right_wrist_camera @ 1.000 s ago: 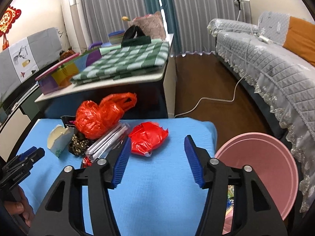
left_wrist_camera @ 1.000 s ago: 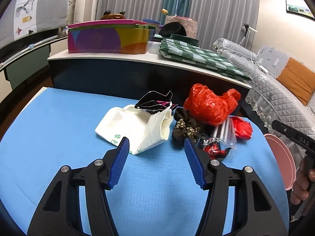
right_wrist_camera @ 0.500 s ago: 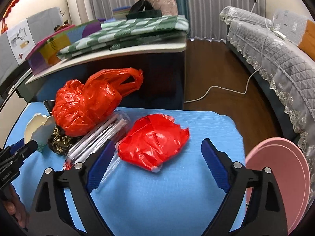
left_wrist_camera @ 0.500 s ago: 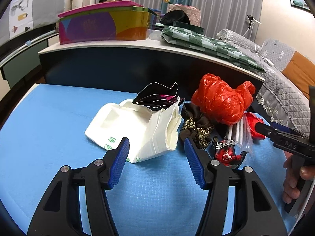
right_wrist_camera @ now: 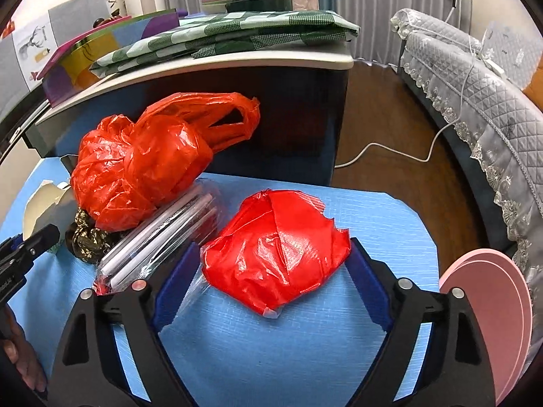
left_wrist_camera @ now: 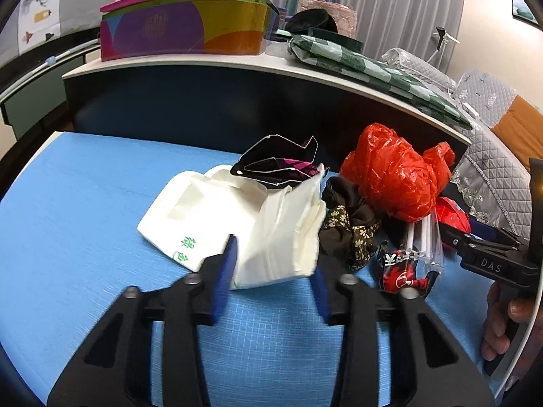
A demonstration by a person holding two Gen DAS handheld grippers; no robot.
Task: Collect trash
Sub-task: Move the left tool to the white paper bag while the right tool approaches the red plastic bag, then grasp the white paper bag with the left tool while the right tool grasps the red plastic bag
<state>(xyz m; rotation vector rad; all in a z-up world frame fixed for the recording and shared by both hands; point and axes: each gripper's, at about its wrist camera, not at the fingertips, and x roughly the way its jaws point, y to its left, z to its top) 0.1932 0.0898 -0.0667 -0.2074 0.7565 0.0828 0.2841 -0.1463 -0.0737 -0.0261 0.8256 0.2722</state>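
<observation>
Trash lies on a blue table (left_wrist_camera: 85,203). My left gripper (left_wrist_camera: 273,268) is open, its jaws on either side of the near corner of a white paper bag (left_wrist_camera: 237,224). My right gripper (right_wrist_camera: 271,264) is open wide, its jaws on either side of a flat red plastic wrapper (right_wrist_camera: 278,254). A crumpled red plastic bag (right_wrist_camera: 142,159) (left_wrist_camera: 390,176), a clear pack of straws (right_wrist_camera: 159,240), a dark floral cloth (left_wrist_camera: 349,227), a red-black snack wrapper (left_wrist_camera: 402,271) and a black wrapper (left_wrist_camera: 278,166) lie in the pile.
A pink bin (right_wrist_camera: 488,312) stands off the table's right edge. Behind the table is a dark cabinet (left_wrist_camera: 203,105) with a colourful box (left_wrist_camera: 183,34) and green checked cloth (right_wrist_camera: 230,34). A grey sofa (right_wrist_camera: 475,78) is at the right.
Both grippers moved forward onto the trash. The left now straddles the white bag's corner; the right opened wider and straddles the flat red wrapper.
</observation>
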